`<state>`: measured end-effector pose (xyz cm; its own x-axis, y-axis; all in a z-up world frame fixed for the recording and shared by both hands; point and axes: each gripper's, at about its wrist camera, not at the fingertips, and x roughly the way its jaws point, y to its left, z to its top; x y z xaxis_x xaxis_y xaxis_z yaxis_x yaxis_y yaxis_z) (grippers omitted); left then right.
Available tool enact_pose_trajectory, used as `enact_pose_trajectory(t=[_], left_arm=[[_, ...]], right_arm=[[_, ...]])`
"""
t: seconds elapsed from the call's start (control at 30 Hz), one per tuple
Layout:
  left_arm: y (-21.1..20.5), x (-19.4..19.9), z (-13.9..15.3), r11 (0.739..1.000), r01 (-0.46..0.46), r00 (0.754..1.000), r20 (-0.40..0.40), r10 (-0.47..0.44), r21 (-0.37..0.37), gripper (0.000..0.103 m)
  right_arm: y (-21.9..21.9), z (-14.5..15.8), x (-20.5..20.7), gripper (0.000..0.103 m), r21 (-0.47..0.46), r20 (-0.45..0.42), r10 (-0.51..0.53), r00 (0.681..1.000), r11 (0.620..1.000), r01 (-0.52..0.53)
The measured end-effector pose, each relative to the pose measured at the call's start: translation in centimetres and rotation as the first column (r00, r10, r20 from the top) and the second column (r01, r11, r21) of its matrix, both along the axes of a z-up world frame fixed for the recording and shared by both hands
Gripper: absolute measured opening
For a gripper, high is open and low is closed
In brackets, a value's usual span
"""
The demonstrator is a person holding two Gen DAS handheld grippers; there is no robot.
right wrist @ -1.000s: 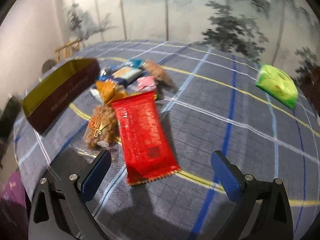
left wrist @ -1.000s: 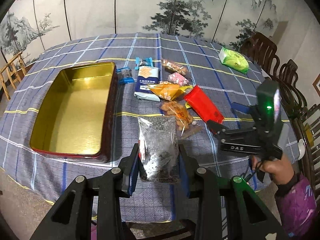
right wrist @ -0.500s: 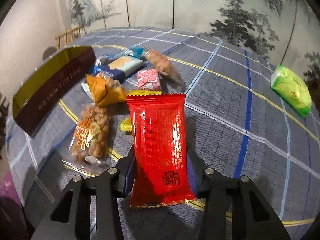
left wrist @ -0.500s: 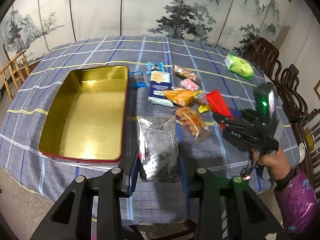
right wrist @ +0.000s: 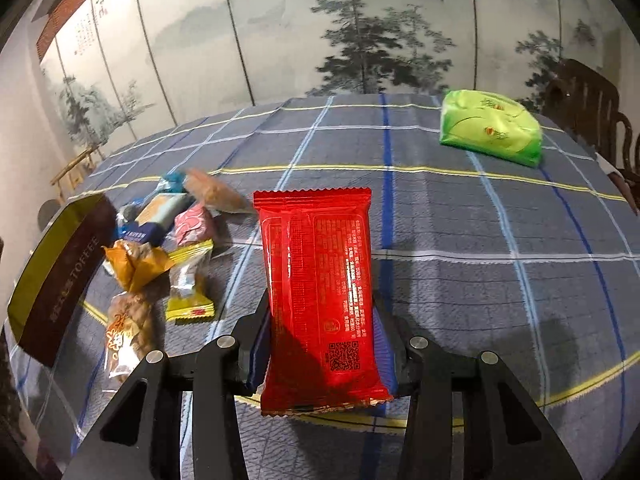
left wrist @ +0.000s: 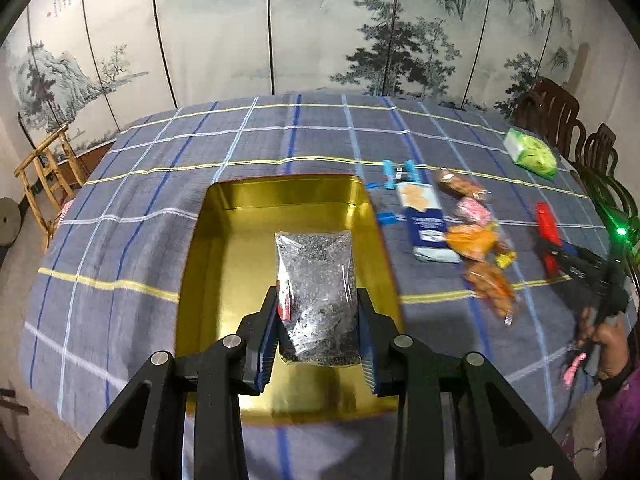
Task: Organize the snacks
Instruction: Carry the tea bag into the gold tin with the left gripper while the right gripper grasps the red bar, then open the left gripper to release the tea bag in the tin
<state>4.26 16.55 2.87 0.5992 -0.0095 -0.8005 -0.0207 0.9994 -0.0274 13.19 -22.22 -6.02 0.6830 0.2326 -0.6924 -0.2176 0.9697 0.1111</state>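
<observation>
Gold-lined tin (left wrist: 224,264) with maroon wall; clear bag (left wrist: 316,280) of black-speckled contents; glossy red packet (right wrist: 320,280); lime-green pack (right wrist: 490,128) at 1 o'clock; bench cloth (right wrist: 460,220) grey-blue plaid with yellow, white and blue lines.

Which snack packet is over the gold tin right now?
The clear bag of dark seeds, held in the left gripper above the tin. The other packets lie on the cloth, bar the red one in the right gripper.

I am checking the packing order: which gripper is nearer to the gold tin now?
Left. The left gripper holds the seed bag over the gold tin; the right gripper holds the red packet well off to its side.
</observation>
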Motion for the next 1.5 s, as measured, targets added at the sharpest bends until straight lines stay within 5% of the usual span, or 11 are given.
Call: enact_pose_trajectory(t=[0.4,1.07,1.3,1.5], left_arm=[[2.2,6.9,-4.2,0.989,0.111,0.991,-0.088,-0.103,0.093,0.031],[4.3,11.6,-6.6,0.988,0.087,0.989,-0.134,-0.070,0.130,0.031],[3.8,9.0,-4.0,0.985,0.041,0.999,-0.040,-0.034,0.165,0.041],[3.2,3.7,-0.8,0.992,-0.092,0.995,0.058,0.087,0.085,0.050]], right_arm=[[-0.2,-0.1,0.0,0.045,-0.041,-0.005,-0.043,0.999,0.998,0.043],[0.2,-0.4,0.3,0.045,-0.070,-0.024,-0.043,0.999,0.997,0.041],[0.2,-0.4,0.3,0.045,-0.070,-0.025,-0.043,0.999,0.997,0.041],[0.2,-0.5,0.4,0.045,-0.067,-0.027,-0.041,0.999,0.997,0.039]])
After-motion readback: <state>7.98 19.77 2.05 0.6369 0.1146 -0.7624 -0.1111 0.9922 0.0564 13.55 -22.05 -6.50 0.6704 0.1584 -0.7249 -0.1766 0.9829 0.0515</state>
